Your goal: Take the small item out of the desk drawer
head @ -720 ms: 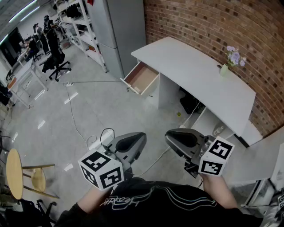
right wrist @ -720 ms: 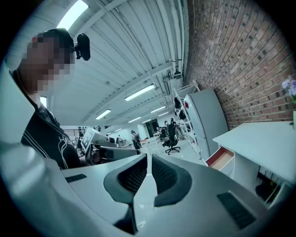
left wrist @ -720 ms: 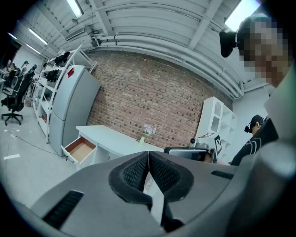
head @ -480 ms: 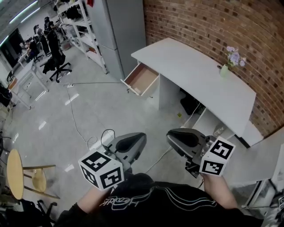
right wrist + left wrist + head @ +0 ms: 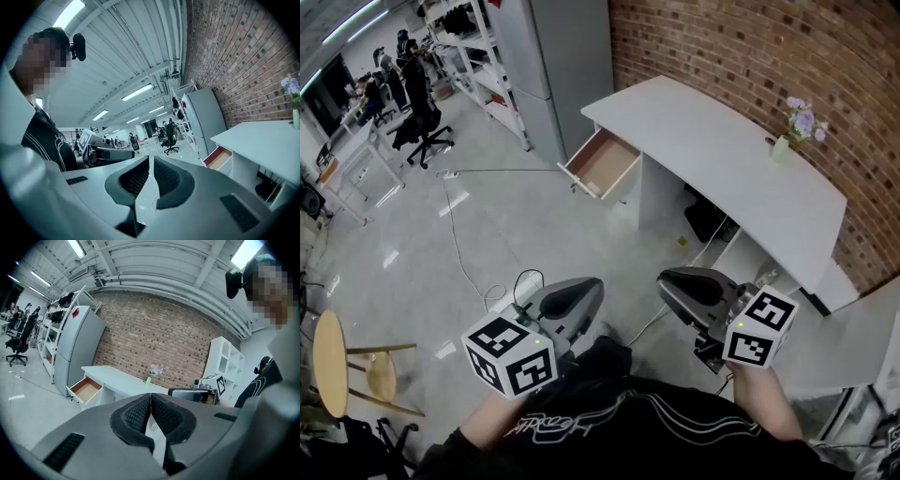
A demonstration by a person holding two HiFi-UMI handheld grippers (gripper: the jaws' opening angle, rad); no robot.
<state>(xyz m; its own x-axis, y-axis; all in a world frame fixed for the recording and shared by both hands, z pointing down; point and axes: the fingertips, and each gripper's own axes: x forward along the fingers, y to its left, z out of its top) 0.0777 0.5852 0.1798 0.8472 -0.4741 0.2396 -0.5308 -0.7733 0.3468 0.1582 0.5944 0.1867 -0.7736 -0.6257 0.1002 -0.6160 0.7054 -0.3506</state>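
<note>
Your left hand-held gripper: jaws pressed together, nothing between | your right hand-held gripper: jaws together too, empty | both low at your waist, above the glossy grey floor | well ahead, the open brown-lined white drawer juts from the left corner of the long white bench | small item: too small to make out inside.

Your rig, viewed from above: your black top, thin white piping lines, white script across front. Left gripper and right gripper: rounded grey shells, dark oval insets on top. Each bears white cube printed with black square markers: left cube, right cube. Black ribbed pads line jaw tips. Small black camera mounted at your head
</note>
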